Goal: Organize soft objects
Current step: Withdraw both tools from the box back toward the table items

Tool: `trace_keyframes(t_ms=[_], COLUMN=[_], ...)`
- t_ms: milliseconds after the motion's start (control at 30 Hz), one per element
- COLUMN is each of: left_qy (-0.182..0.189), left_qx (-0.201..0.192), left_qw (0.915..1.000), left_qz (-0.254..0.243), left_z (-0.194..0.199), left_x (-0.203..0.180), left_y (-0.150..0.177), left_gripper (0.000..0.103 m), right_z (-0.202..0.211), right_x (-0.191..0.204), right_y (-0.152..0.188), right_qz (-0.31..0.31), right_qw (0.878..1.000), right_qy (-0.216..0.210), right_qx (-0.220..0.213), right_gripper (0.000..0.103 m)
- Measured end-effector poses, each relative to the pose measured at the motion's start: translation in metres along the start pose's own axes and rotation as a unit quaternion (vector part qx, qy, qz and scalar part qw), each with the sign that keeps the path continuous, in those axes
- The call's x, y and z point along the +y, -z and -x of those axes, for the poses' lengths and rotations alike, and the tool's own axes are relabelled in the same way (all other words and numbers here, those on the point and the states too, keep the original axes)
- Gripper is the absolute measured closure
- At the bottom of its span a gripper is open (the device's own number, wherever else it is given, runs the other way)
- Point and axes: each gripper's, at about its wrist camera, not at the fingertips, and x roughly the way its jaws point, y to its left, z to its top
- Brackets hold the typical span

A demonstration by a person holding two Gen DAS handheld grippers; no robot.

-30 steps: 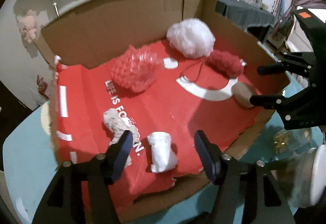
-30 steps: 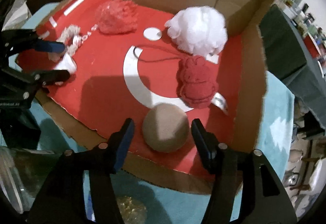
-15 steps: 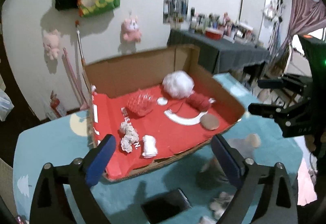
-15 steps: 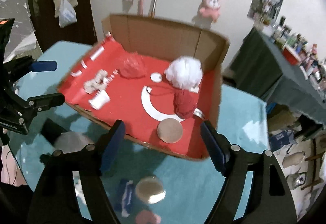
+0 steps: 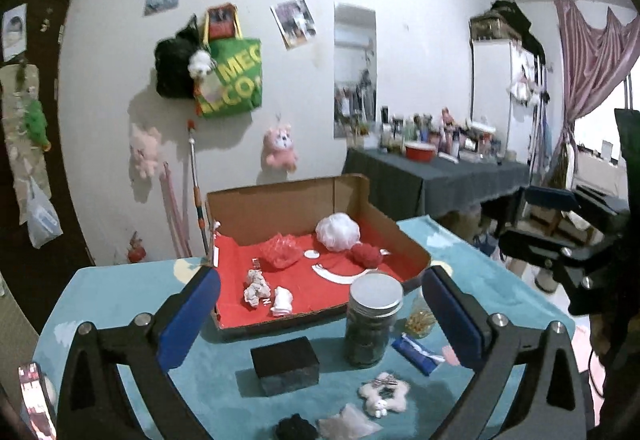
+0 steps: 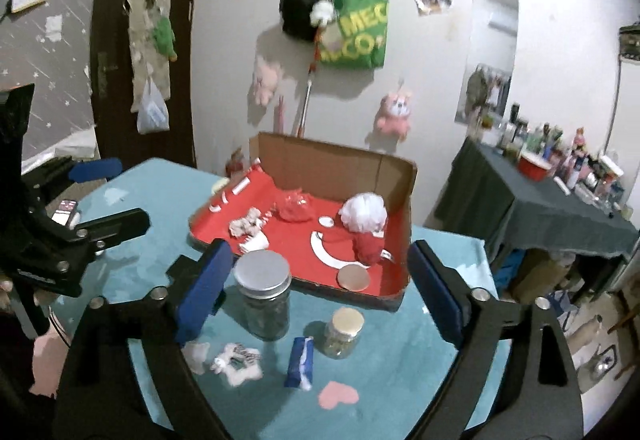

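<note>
An open cardboard box [image 5: 276, 204] with a red floor stands on the teal table; it also shows in the right wrist view [image 6: 332, 160]. In it lie a white puff [image 5: 337, 231] [image 6: 364, 215], a red mesh ball [image 5: 281, 250] [image 6: 294, 205], a red knit ball [image 5: 366, 255] [image 6: 368, 247], a beige fluffy piece [image 5: 256, 286] [image 6: 246, 225], a white roll [image 5: 282, 301] [image 6: 255, 241] and a tan sponge [image 6: 353, 278]. A small white plush [image 5: 382, 398] [image 6: 237, 362] lies on the table. My left gripper [image 5: 320, 314] and right gripper [image 6: 320, 290] are open, empty, held back high above the table.
A metal-lidded jar [image 5: 374, 320] [image 6: 264, 294], a small jar [image 6: 343, 332], a blue packet [image 5: 416, 354] [image 6: 299, 362], a black block [image 5: 285, 366], a black fuzzy item [image 5: 295, 428] and a clear bag [image 5: 348, 425] lie before the box. A phone [image 6: 64, 211] lies at left.
Both grippers have pulled back and up from inside the box, leaving the white roll and tan sponge there. The jaws opened wider. The table's front items came into view.
</note>
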Motion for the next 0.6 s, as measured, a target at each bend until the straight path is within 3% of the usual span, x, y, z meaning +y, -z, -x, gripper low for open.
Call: trace_keyframes(t_ms=[233,400,600], left_qy=[-0.02,-0.01,-0.004], left_qx=[-0.027,-0.029,-0.007], left_qw=[0.9992,0.9993,0.9984], left_qz=[0.02,0.02,0.056], left_z=[0.025,0.026,0.017], left_x=[-0.019,-0.03,-0.029], left_y=[0.037,0.063,0.091], left_gripper=[0.0,0.0,0.0], right_z=[0.039,0.038,0.032], right_x=[0.018,0.019,0.029], right_y=[0.039,0.072,0.107], right_qz=[-0.011,-0.043,-0.051], right_qw=[0.998,0.998,0.997], right_qy=[0.033,0.03,0.055], right_qx=[-0.048,-0.035,-0.031], right_gripper=[0.006,0.006,0.006])
